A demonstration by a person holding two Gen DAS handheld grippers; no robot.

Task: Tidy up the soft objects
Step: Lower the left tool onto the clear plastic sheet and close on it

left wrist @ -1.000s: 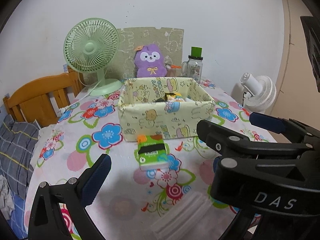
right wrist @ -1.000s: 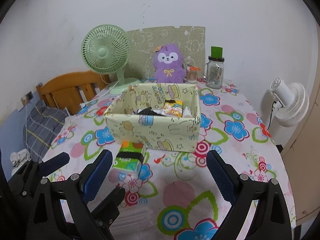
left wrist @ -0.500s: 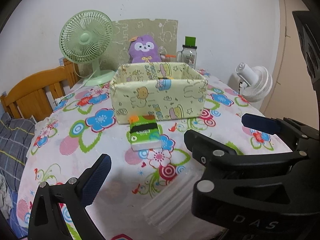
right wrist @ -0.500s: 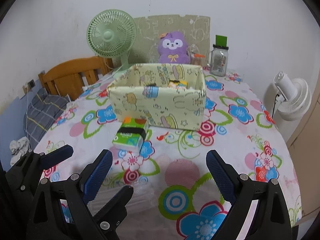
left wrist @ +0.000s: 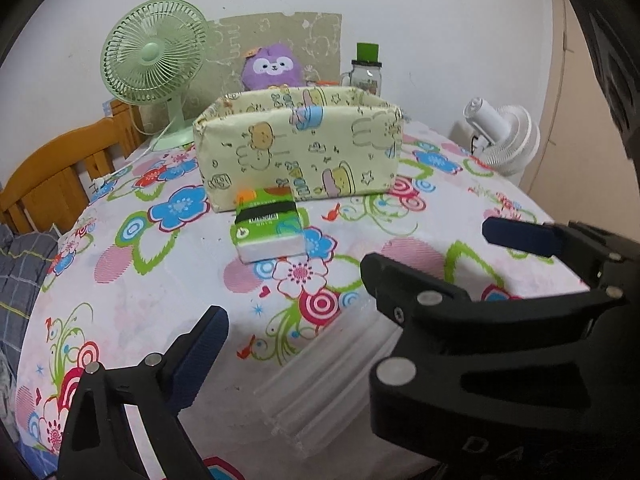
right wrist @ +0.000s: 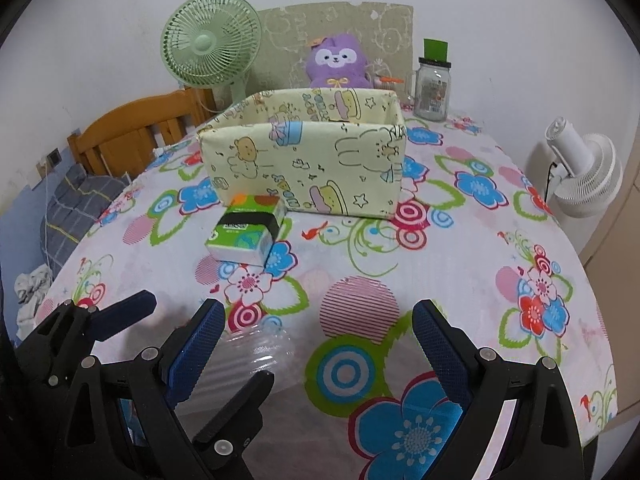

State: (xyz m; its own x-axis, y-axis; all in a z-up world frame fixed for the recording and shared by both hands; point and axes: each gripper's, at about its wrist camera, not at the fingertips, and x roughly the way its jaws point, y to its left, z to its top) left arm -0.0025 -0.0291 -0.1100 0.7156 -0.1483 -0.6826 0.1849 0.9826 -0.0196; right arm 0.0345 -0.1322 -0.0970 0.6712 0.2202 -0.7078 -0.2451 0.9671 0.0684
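A green tissue pack point(left wrist: 268, 226) point(right wrist: 248, 228) lies on the flowered cloth just in front of a yellow cartoon-print fabric box point(left wrist: 300, 152) point(right wrist: 312, 160). A purple plush point(left wrist: 272, 66) point(right wrist: 338, 60) sits behind the box. Close to me lies a clear ridged plastic pack point(left wrist: 320, 380) point(right wrist: 256, 344). My left gripper point(left wrist: 320, 340) hangs low over it with its jaws closing; the pack lies between them and the pads are off it. Its right finger is hidden behind the right gripper point(left wrist: 432, 252). The right gripper point(right wrist: 318, 320) is wide open beside the pack, holding nothing.
A green desk fan point(left wrist: 154, 54) and a glass jar with a green lid point(left wrist: 366, 74) stand at the back of the table point(right wrist: 480, 240). A wooden chair point(left wrist: 60, 176) is at the left and a white fan point(left wrist: 504, 136) beyond the right edge.
Both grippers have sunk toward the table, so the box's inside no longer shows. The clear pack is larger and nearer between the left fingers.
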